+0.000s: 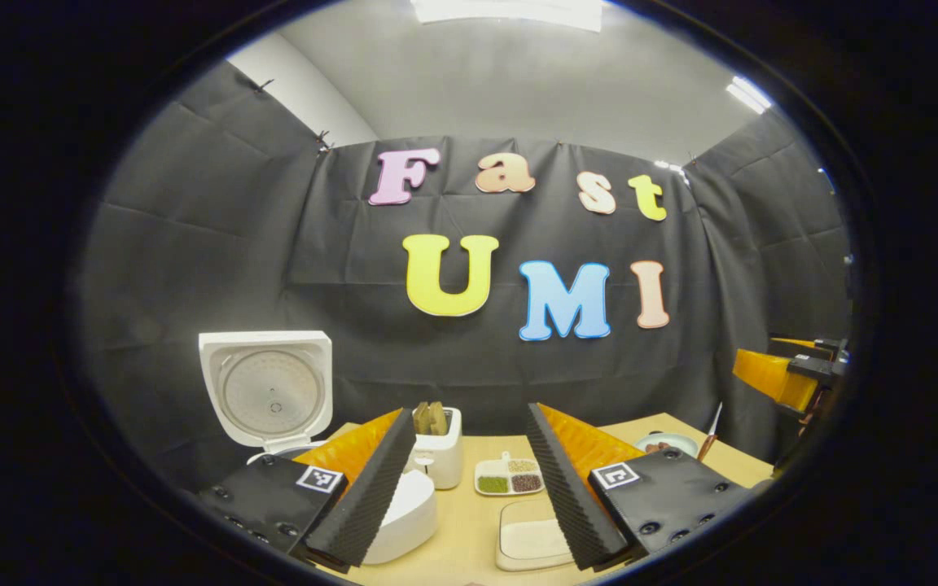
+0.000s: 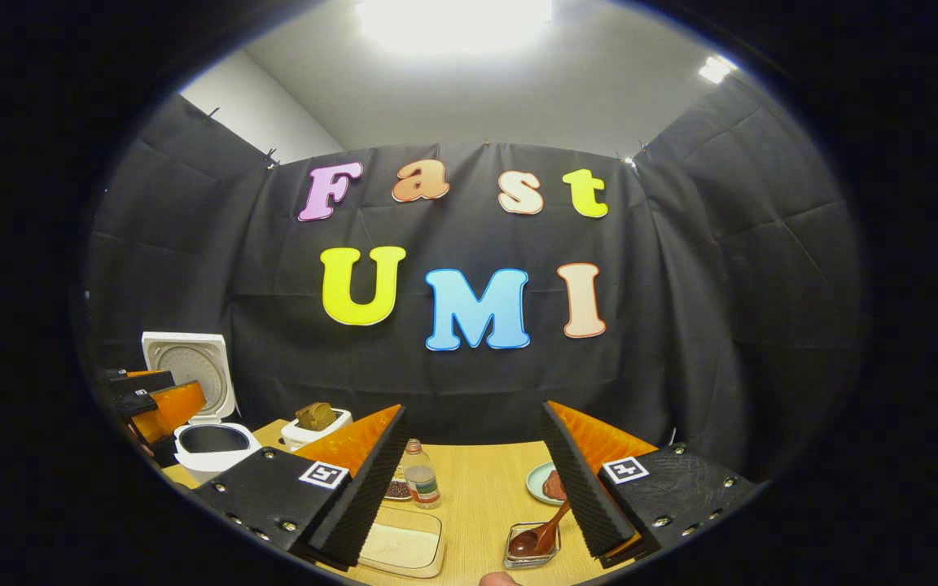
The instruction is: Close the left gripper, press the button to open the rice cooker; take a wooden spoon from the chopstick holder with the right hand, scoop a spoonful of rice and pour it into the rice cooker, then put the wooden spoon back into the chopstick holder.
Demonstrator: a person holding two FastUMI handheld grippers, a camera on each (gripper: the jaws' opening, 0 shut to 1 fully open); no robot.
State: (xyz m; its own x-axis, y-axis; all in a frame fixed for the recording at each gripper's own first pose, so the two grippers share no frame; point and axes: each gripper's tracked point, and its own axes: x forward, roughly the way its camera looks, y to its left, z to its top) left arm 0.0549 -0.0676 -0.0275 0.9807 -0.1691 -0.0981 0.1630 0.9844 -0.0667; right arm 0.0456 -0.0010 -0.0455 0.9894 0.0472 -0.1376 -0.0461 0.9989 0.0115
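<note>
On the table [image 2: 485, 496], the cooker [image 2: 207, 443] stands with lid [image 1: 267, 389] raised. Both the left gripper [image 1: 469, 488] and right gripper [image 2: 473, 488] are spread wide, holding nothing. The spoon [image 2: 541, 539] lies in a glass holder [image 2: 531, 553] by the right fingers; the rice tray [image 1: 531, 544] sits below the left gripper.

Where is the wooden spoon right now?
In the right gripper view, the wooden spoon lies in a small glass dish on the table, by that gripper's right-hand finger, below a plate.

table [image 2: 485, 496]: wooden | on it: rice cooker [image 2: 212, 446], toaster [image 1: 436, 456], rice tray [image 2: 402, 547], possibly a bottle [image 2: 420, 482]
</note>
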